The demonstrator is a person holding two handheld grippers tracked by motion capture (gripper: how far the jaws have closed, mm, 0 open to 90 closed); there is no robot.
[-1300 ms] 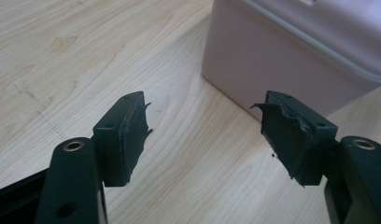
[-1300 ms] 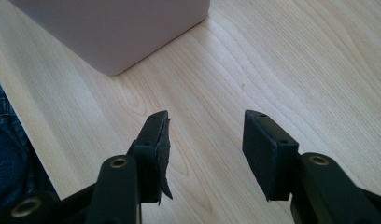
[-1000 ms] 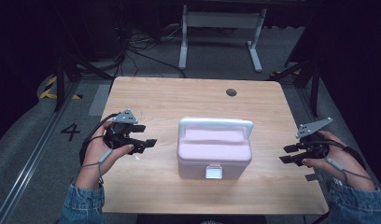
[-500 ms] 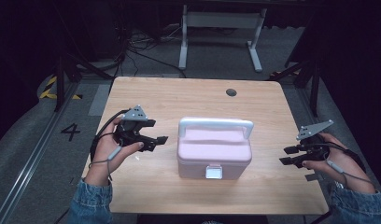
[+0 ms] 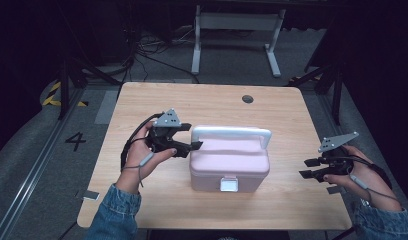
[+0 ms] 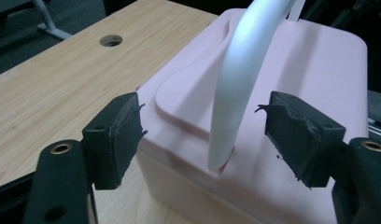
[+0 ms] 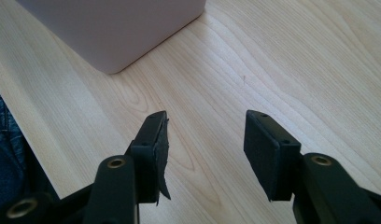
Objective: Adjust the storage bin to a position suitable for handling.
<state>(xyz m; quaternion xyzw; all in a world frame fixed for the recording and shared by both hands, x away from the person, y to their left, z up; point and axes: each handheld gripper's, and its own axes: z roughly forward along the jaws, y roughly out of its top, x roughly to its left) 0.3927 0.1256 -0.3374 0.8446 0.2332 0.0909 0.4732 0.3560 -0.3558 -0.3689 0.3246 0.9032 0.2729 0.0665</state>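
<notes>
Presently the left gripper (image 5: 189, 141) stands at the left end of the pink box (image 5: 229, 165), its jaws spread wide and empty, with the root of the white handle (image 6: 235, 88) between them but touching neither pad. The step in hand appears to be a grasp on that handle near its hinge; to do it well, the jaws should be centred on the bar and squared across it before closing, since the bar is smooth, rounded and curved and looks liable to slip or pivot under an off-centre pinch. The box sits at the middle of the table (image 5: 142, 105), upright, lid down, with a pale latch (image 5: 228, 184) on its near face; the shell is matte plastic with rounded corners and a shallow moulded recess on top. The table is light wood-grain laminate with a round cable hole (image 5: 248, 98). The right gripper (image 5: 312, 168) hovers low near the table's right edge, well apart from the box, jaws wide and holding nothing.
</notes>
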